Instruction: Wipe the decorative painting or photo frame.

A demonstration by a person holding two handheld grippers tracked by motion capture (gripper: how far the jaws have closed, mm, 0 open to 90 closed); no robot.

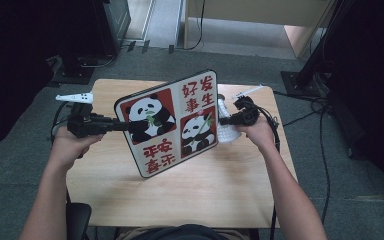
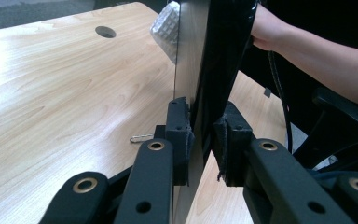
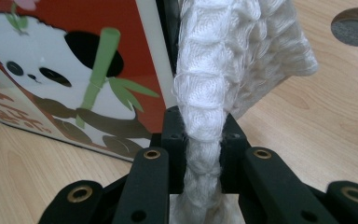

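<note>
Panda board (image 1: 172,122) was clamped by L gripper (image 1: 122,125), white knit cloth (image 3: 223,65) by R gripper (image 3: 203,154); board could be twisted loose if wiped hard.

I hold the flat panda-printed board (image 1: 172,122) tilted above the pale wooden worktop (image 1: 215,185), left tool (image 1: 122,125) at its left edge; my right tool (image 1: 223,120) holds the white knitted cloth (image 1: 226,131) just right of it.
</note>
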